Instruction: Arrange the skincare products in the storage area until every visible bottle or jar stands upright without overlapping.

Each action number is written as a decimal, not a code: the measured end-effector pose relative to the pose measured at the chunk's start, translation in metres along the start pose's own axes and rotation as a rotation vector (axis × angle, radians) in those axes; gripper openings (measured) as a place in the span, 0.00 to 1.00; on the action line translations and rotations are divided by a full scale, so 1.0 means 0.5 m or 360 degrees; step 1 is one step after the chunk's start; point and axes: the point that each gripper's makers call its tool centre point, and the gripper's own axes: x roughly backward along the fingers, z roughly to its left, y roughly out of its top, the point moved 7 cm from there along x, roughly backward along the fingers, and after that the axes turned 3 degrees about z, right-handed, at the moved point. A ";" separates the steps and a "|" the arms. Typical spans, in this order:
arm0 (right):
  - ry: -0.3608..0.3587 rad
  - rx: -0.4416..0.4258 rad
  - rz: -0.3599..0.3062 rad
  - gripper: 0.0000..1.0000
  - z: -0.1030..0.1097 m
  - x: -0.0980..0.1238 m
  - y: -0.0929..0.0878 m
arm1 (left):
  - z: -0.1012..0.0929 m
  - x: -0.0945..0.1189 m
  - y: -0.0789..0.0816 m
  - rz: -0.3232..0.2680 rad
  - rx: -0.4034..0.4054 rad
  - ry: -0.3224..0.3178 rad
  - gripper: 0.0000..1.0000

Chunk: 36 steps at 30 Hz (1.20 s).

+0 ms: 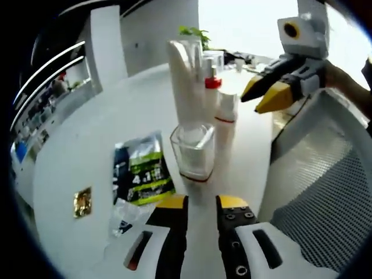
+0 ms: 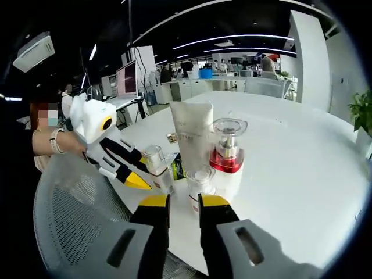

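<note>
Near the centre of the left gripper view, we see a white tube (image 1: 185,81) standing cap-down on the white worktop (image 1: 104,133), with a red-collared bottle (image 1: 213,87) and a small jar (image 1: 227,107) behind it. Our left gripper (image 1: 201,203) sits below with jaws narrowly parted, holding nothing. At upper right, our right gripper (image 1: 266,93) hovers, likewise nearly closed and empty. A green sachet (image 1: 142,168) lies at lower left.

Both views look from close, low over the white bench (image 1: 116,116), at the same white tube (image 1: 185,87) from opposite sides
</note>
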 end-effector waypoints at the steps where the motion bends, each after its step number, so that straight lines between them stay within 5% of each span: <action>1: -0.0010 -0.0005 0.0014 0.20 -0.009 -0.004 -0.007 | 0.000 -0.001 0.001 -0.0002 -0.0001 0.0000 0.15; 15: 0.0050 0.0096 0.0163 0.19 -0.028 -0.048 -0.028 | 0.002 -0.026 0.010 0.0056 0.0002 -0.0025 0.13; 36: 0.0085 0.0111 0.0198 0.18 -0.037 -0.064 -0.032 | -0.014 -0.060 0.044 0.0011 0.0054 -0.0099 0.12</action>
